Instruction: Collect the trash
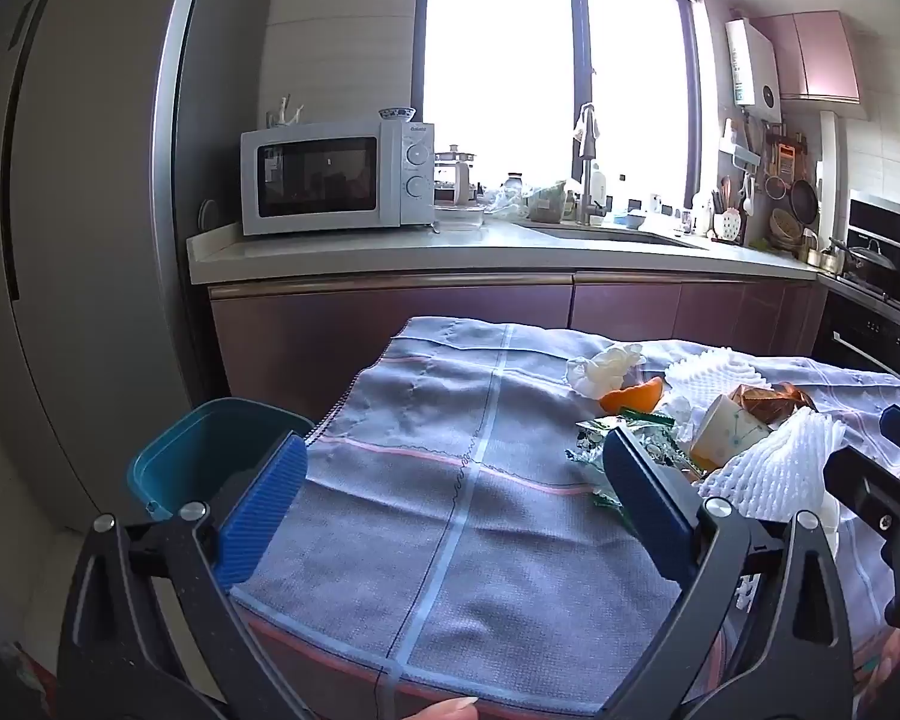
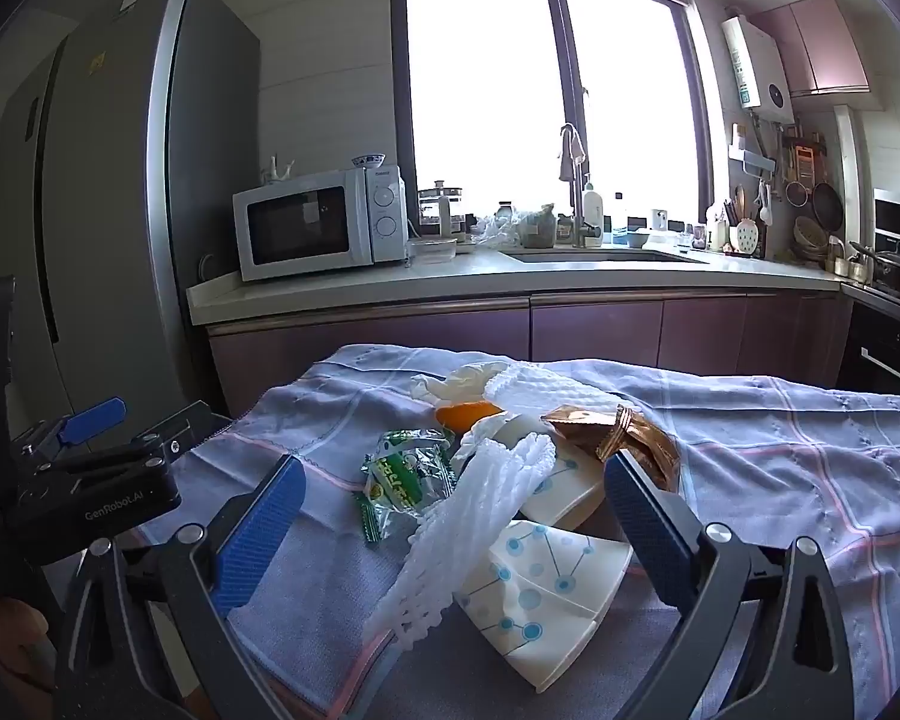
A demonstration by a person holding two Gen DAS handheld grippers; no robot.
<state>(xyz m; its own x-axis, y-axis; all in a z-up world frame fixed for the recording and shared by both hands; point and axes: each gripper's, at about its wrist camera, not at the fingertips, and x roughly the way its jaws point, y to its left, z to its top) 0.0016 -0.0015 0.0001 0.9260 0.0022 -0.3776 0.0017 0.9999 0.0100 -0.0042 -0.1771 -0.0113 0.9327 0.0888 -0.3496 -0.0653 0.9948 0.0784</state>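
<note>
Both grippers (image 1: 453, 483) (image 2: 453, 507) released, empty | we close right on foam net (image 2: 468, 516) centre frame | carry to bin (image 1: 210, 450) lower left

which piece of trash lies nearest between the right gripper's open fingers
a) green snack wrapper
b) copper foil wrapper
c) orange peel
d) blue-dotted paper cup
d, in the right wrist view the flattened blue-dotted paper cup lies right between the fingers of the open right gripper, while the orange peel, copper foil wrapper and green snack wrapper lie farther back on the cloth.
</note>
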